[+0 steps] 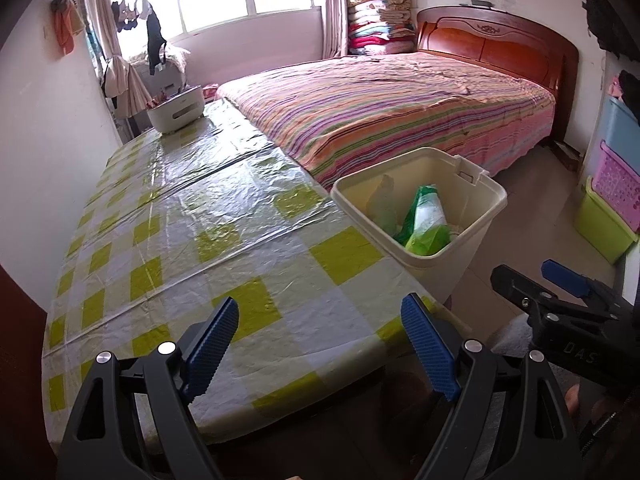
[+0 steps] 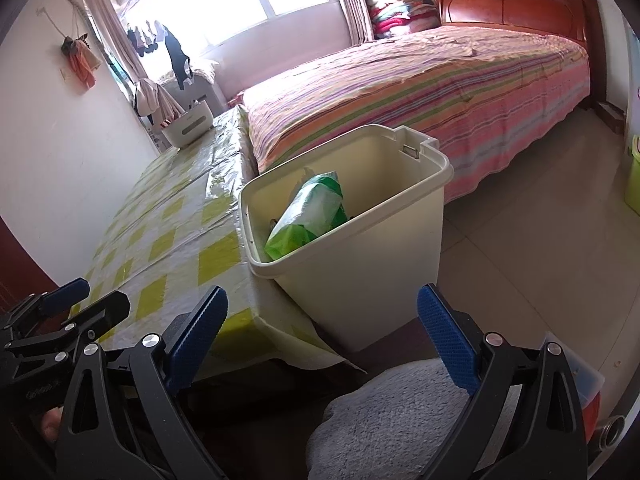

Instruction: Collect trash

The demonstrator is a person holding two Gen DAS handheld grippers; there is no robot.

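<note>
Trash point(image 1: 424, 220) in a green bag sits in the cream bin point(image 2: 360, 280), just ahead of both tongs. Left tongs point(image 1: 320, 344) gape wide over the checked table point(image 1: 200, 220), holding nothing. Right tongs point(image 2: 320, 344) gape wide too. Only the right view shows the grey cushion point(image 2: 392, 420) below.

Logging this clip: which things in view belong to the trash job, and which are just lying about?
Job: bin; green packet inside it; left claw and right claw, both open, empty.
Lying about: white tub on table; bed; stacked blankets.
</note>
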